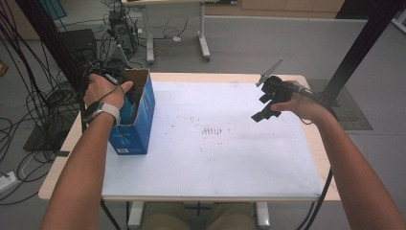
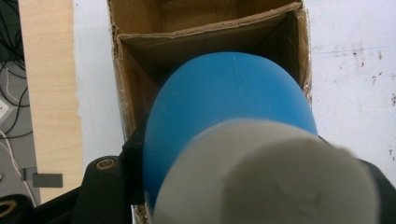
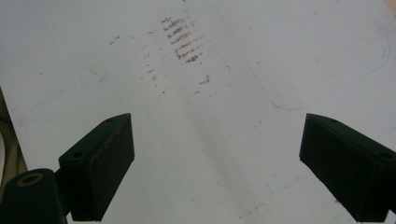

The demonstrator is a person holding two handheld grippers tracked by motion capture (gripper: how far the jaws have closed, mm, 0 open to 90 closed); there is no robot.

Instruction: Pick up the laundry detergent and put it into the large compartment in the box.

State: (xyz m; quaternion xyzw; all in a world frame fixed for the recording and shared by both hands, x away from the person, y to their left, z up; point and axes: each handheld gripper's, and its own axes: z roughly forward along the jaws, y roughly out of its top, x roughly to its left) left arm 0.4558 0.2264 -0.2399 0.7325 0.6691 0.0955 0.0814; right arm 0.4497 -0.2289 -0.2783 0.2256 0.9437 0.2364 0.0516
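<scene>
White and smudged with brown marks, the tabletop (image 1: 210, 158) carries an open-topped blue cardboard box (image 1: 135, 125) standing near its left edge, on a light wooden frame, with cables and desk legs on the grey floor behind.

The step in hand looks like placing a thing into that box. The left gripper (image 1: 116, 81) is held over the box's open top, and in the left gripper view its jaws are clamped on a blue rounded object with a white cylindrical end (image 2: 233, 116). The grip sits low on the object, at its sides, and the pad contact itself is hidden by the object's bulk.

The object's long axis runs along the gripper's own line of sight: the white flat end faces the camera and the blue rounded end points away, down into the brown interior of the box. It hangs above the opening, roughly centred between the cardboard walls and slightly nearer the right-hand wall in that view.

The next move probably calls for lowering it straight along that axis, keeping clear of the torn cardboard rim, then parting the jaws.

The right gripper (image 1: 266, 106) hovers over the bare right part of the tabletop, its jaws wide apart and holding nothing.
</scene>
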